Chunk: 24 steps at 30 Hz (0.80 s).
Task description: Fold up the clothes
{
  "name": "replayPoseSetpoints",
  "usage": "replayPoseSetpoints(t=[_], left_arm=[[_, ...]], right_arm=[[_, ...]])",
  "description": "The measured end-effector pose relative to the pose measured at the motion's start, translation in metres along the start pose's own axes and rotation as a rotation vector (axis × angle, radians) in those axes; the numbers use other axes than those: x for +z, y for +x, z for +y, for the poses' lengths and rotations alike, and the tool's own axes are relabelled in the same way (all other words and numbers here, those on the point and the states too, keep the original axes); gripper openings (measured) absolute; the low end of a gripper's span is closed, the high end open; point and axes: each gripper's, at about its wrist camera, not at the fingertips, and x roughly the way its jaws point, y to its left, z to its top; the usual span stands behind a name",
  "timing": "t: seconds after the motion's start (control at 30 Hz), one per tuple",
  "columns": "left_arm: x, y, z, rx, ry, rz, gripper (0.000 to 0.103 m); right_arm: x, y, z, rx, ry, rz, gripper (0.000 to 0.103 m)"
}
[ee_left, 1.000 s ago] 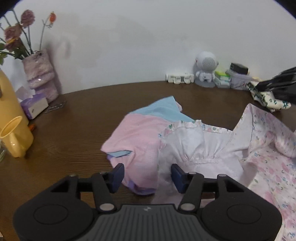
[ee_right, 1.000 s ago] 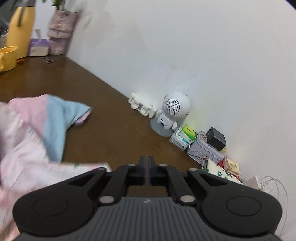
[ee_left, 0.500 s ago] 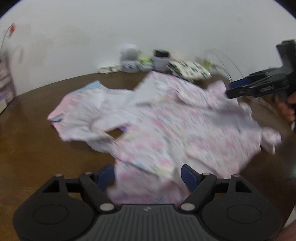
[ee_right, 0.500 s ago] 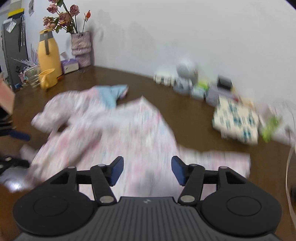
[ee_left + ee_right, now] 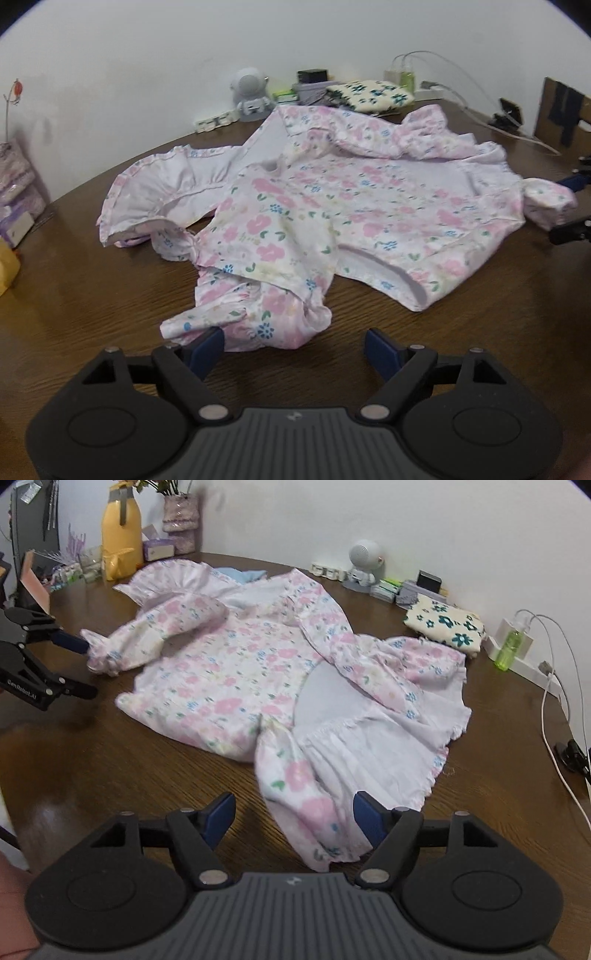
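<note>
A pink floral garment (image 5: 332,206) lies spread out, with some wrinkles, on the brown wooden table (image 5: 92,295). One sleeve end (image 5: 255,325) rests just ahead of my left gripper (image 5: 293,345). Its jaws are opening and the cloth only brushes the left pad (image 5: 208,347). In the right wrist view the other sleeve (image 5: 314,812) lies between the fingers of my right gripper (image 5: 293,812). Those jaws are opening too, and the pads do not press on the cloth. The left gripper (image 5: 79,666) also shows beside the far cuff (image 5: 103,657). The right gripper (image 5: 570,206) appears at the edge.
A light blue garment (image 5: 240,575) peeks out behind the floral one. Along the wall stand a yellow jug (image 5: 121,535), a tissue box (image 5: 159,548), a white round speaker figure (image 5: 364,566), a folded flower-print cloth (image 5: 443,626), and a power strip with cables (image 5: 517,646).
Both grippers swung out to opposite ends of the garment and opened; the right one was shut a second ago. The floral garment, bunched before, now lies spread flat.
</note>
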Motion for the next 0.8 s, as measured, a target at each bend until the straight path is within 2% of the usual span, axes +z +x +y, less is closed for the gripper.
replayPoseSetpoints(t=[0.07,0.1,0.13,0.17,0.2,0.23,0.27,0.33,0.57,0.8], left_arm=[[0.0,0.002,0.001,0.002,-0.034,-0.011,0.081],[0.0,0.003,0.004,0.001,-0.053,-0.016,0.074],[0.0,0.003,0.006,0.001,-0.072,-0.021,0.059],[0.0,0.004,0.008,0.001,-0.091,-0.026,0.05],[0.001,0.005,0.012,-0.008,-0.112,-0.028,0.031],[0.001,0.005,0.015,-0.02,-0.13,-0.028,0.011],[0.002,0.005,0.02,-0.035,-0.149,-0.028,0.008],[0.002,0.002,0.027,-0.054,-0.169,-0.033,0.006],[-0.001,-0.026,0.053,-0.06,-0.197,-0.059,0.006],[-0.008,-0.049,0.074,-0.05,-0.22,-0.049,0.006]], right_arm=[[-0.003,0.004,0.0,-0.014,0.005,-0.002,0.068],[-0.003,0.005,-0.001,-0.019,0.015,-0.002,0.062],[-0.004,0.005,-0.002,-0.022,0.028,0.0,0.058],[-0.004,0.007,-0.007,-0.019,0.042,0.0,0.045],[-0.004,0.009,-0.012,-0.015,0.056,0.0,0.026],[-0.005,0.01,-0.015,-0.018,0.069,0.002,0.015],[-0.006,0.01,-0.017,-0.024,0.081,0.003,0.006],[-0.008,0.006,-0.022,-0.029,0.1,-0.004,0.004],[-0.018,-0.037,-0.042,-0.051,0.144,-0.029,0.004],[-0.048,-0.079,-0.047,-0.041,0.124,0.07,0.004]])
